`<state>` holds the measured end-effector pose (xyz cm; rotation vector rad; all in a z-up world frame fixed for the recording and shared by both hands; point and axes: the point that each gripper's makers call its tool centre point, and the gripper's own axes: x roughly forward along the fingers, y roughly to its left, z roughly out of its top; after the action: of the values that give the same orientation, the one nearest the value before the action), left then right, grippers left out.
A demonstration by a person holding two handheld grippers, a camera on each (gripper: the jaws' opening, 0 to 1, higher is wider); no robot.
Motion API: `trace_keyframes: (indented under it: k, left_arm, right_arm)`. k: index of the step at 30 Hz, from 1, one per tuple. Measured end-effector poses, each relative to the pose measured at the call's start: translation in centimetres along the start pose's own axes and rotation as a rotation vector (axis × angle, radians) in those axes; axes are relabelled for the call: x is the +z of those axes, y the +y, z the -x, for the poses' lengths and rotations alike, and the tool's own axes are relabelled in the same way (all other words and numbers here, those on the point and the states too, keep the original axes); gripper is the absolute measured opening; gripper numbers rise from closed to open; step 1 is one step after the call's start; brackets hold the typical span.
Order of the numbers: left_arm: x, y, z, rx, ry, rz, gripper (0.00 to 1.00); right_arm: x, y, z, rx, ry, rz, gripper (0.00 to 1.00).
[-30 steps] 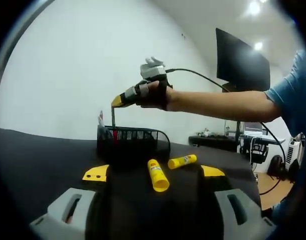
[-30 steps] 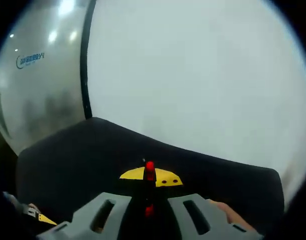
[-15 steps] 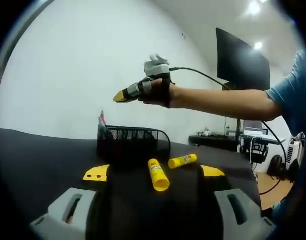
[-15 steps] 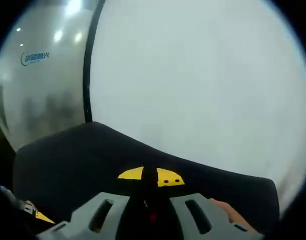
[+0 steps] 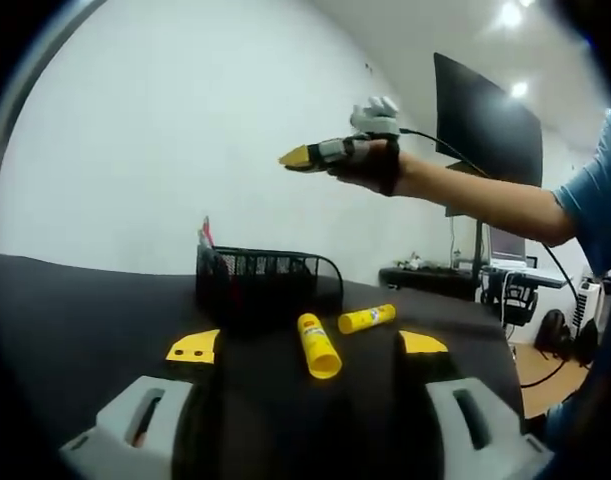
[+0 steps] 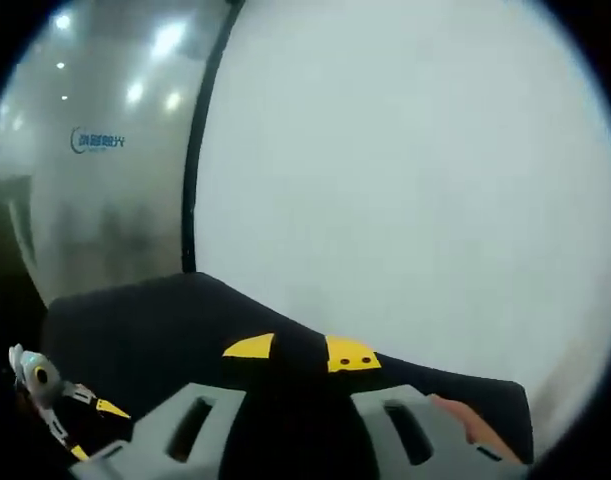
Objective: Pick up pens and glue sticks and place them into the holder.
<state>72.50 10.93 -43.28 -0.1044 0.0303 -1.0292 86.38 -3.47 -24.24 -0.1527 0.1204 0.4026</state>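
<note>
On the dark desk (image 5: 75, 310), a black mesh holder (image 5: 269, 283) is standing ahead of the left gripper (image 5: 307, 345), a little to the left of the midline between its jaws. A pen (image 5: 205, 236) is sticking up out of the holder's left end, its red tip showing above the rim. Two yellow glue sticks are lying between the holder and the jaws: the near stick (image 5: 317, 345) is resting almost on the midline, pointing toward the camera, and the far stick (image 5: 366, 318) is lying crosswise just beyond and to the right of it, close to but apart from the holder's right end. The left jaws are standing wide apart and holding nothing, their yellow tips flanking the near stick.

The right gripper (image 5: 307, 157) is hanging in the air above and to the right of the holder, held in a hand (image 5: 377, 165) on an outstretched arm. In the right gripper view, its own yellow-tipped jaws (image 6: 298, 350) are standing slightly apart, a narrow dark gap between the tips, with nothing between them. They are pointing over the desk edge toward a white wall (image 6: 405, 170). The left gripper is peeking in at the lower left of that view, well apart from the right jaws.

A dark monitor (image 5: 485, 125) is standing behind the arm.
</note>
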Motion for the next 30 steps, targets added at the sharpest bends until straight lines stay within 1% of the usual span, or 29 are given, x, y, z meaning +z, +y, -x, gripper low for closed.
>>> trace_keyframes:
  k: [2,6,10,13,16,19,20,21,24,26,28,30]
  left_arm:
    - [0.0,0.0,0.0,0.001,0.002,0.0,0.67]
    - [-0.1,0.1,0.1,0.007,0.003,0.005,0.65]
    - [-0.1,0.3,0.1,0.016,0.003,0.007,0.64]
    - [-0.2,0.4,0.1,0.021,0.009,0.005,0.62]
    - [-0.4,0.4,0.1,0.029,0.018,0.0,0.61]
    - [-0.4,0.4,0.0,0.034,0.02,0.005,0.56]
    - [-0.5,0.5,0.0,0.042,0.025,0.008,0.55]
    - [-0.5,0.6,0.0,0.067,0.033,0.009,0.55]
    - [-0.4,0.8,0.0,0.084,0.035,0.014,0.53]
    - [-0.3,1.1,0.0,0.099,0.035,0.022,0.48]
    - [-0.5,1.7,0.0,0.118,0.058,0.024,0.43]
    - [-1.0,1.2,0.1,0.134,0.102,-0.023,0.4]
  right_arm:
    - [-0.2,-0.1,1.5,0.009,-0.003,0.02,0.18]
    - [-0.7,-0.6,4.4,0.024,-0.004,0.022,0.18]
    - [-1.4,-1.5,6.8,0.003,-0.011,0.011,0.18]
    - [-2.3,-2.0,8.7,-0.01,-0.014,-0.001,0.18]
    - [-3.7,-2.3,10.1,-0.019,-0.013,-0.011,0.18]
    - [-5.3,-2.4,11.6,-0.032,-0.009,-0.021,0.18]
    - [-5.8,-2.2,12.1,-0.03,-0.011,-0.033,0.18]
    - [-6.4,-1.9,12.7,-0.03,-0.01,-0.05,0.18]
    - [-8.1,-1.0,14.4,-0.028,-0.019,-0.076,0.19]
    - [-9.4,-0.2,15.7,-0.03,-0.027,-0.085,0.2]
    - [-10.3,-0.1,16.5,-0.04,-0.034,-0.098,0.2]
    - [-11.2,-0.1,17.3,-0.05,-0.044,-0.13,0.2]
